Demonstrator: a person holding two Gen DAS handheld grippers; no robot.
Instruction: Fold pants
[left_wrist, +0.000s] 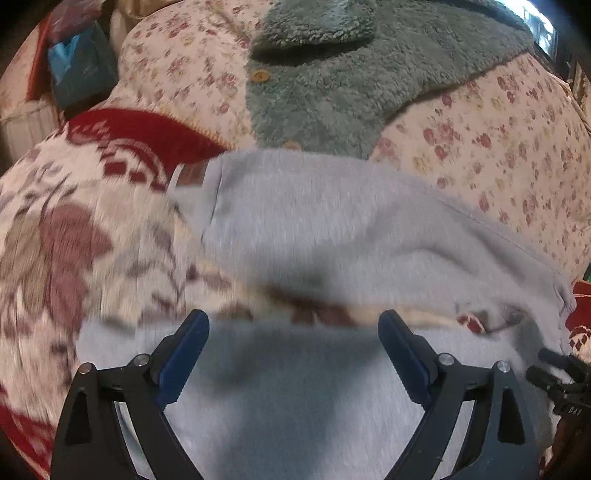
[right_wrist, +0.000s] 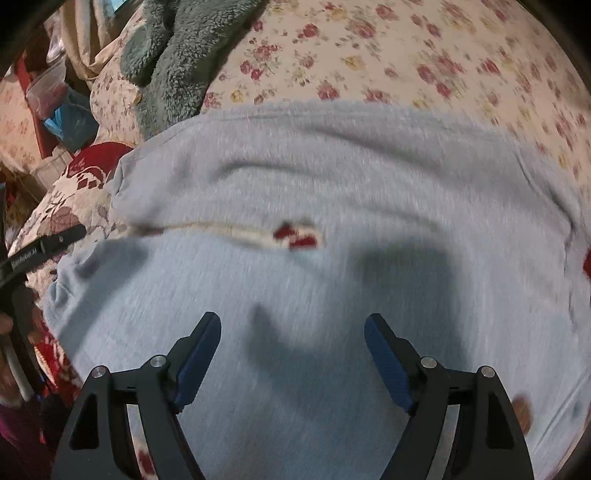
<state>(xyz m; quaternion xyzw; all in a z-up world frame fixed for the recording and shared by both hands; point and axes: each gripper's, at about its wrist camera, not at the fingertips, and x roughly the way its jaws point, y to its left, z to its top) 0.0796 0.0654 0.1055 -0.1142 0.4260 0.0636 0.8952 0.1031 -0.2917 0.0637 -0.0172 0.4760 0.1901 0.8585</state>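
- Pants (right_wrist: 314, 177), grey sweat fabric, are lying spread across the bed, over a red-patterned blanket (left_wrist: 74, 221) and a floral sheet (left_wrist: 498, 140); a strip of blanket is showing through a gap between the two grey layers, so they look part-folded or legs side by side. Can't tell which.
- Left gripper (left_wrist: 293, 325) is hovering over the near grey edge, jaws wide apart, nothing between them.
- Right gripper (right_wrist: 291, 325) is doing likewise over the wider grey area, jaws apart, empty.
- Both views are smearing with motion blur; edges are hard to read.
- Step, my read: between grasps, lining up for the next fold.
- Next move is calling for each gripper to pick a clean edge or corner, pinch all layers at once, then lift together so the cloth isn't skewing.
- Green fleece (left_wrist: 332, 74) is sitting just past the far edge; needs keeping out of the fold.
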